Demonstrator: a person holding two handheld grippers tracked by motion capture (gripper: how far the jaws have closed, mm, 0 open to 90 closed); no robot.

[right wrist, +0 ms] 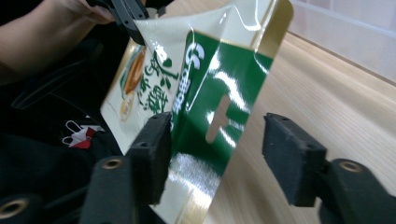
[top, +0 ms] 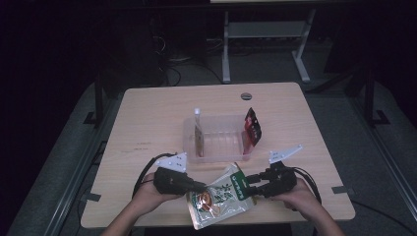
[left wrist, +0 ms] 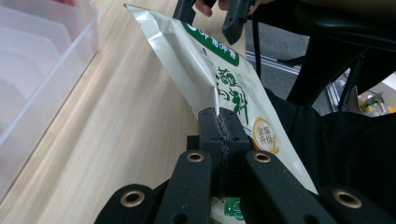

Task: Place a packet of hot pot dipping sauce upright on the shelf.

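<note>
I am holding a glossy green-and-cream pouch (top: pixel 221 195) above the surface's (top: pixel 147 118) near edge, my left tongs (left wrist: pixel 218 122) clamped tight on its side seam. My right tongs (right wrist: pixel 215 140) are standing apart around its top, not pressing. It is looking light, floppy, slippery; seams grip best. A clear bin (top: pixel 192 140) is sitting just beyond.

pouch (top: pixel 221 196) between both grippers, tub (top: pixel 216 139) just behind it on the table (top: pixel 147 118).
</note>
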